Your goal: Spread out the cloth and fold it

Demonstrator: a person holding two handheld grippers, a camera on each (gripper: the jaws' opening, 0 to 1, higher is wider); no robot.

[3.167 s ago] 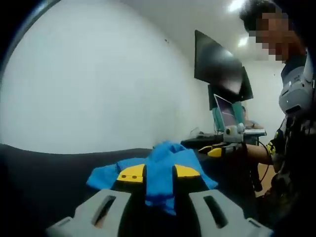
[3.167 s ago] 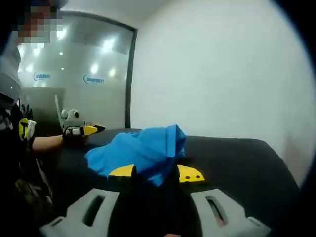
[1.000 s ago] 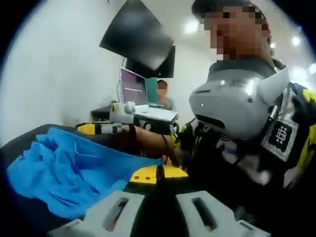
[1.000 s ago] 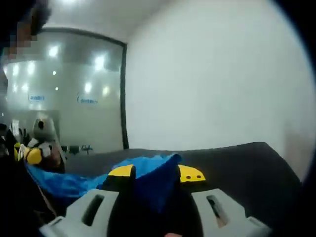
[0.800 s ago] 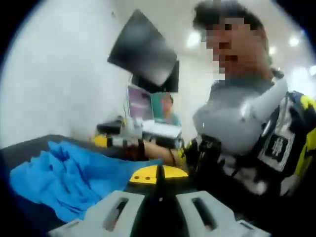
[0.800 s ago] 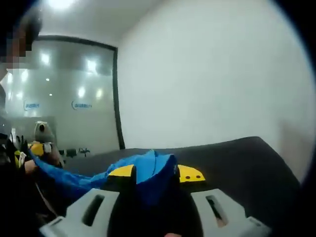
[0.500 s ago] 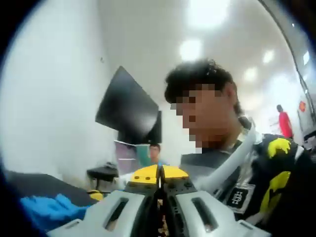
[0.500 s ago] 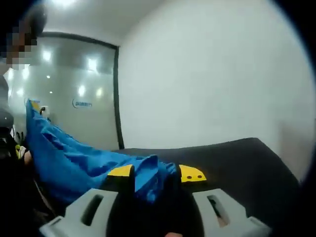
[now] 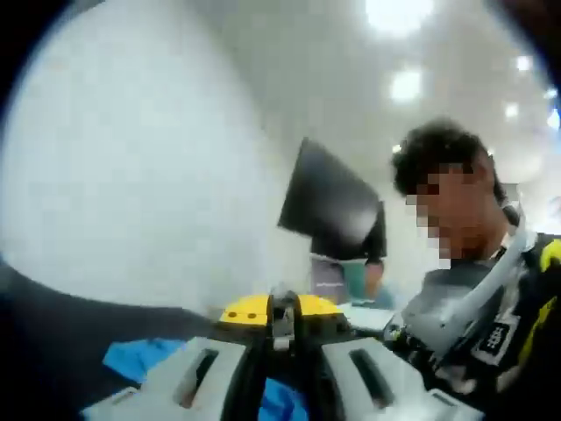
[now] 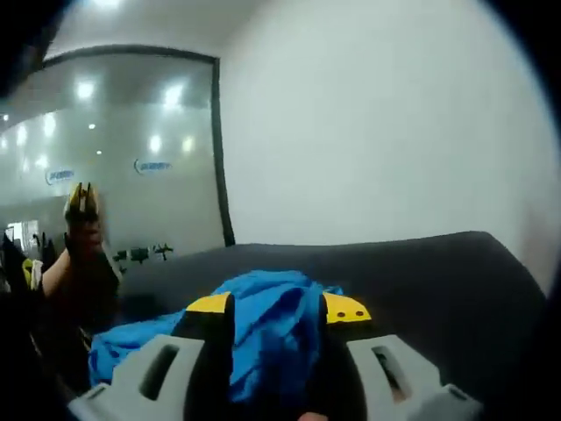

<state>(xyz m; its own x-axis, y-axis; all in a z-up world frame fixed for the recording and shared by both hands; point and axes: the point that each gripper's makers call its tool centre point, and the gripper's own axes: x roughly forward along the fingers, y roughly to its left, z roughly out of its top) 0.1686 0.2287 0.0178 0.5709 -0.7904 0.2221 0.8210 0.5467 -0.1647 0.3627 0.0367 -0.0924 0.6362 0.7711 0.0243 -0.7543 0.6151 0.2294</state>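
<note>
Blue lettering (image 10: 152, 165) on the glass wall (image 10: 131, 158) in the right gripper view, twice over; too blurred to read. White emblem (image 9: 496, 337) on the person's vest (image 9: 491, 324) in the left gripper view; unreadable.

Cloth (image 10: 263, 329): bright blue, crumpled and bunched, laid on the dark table (image 10: 421, 263). One heaped fold is seen rising at its middle; a flatter portion (image 9: 145, 358) is spread low along the table surface.
</note>
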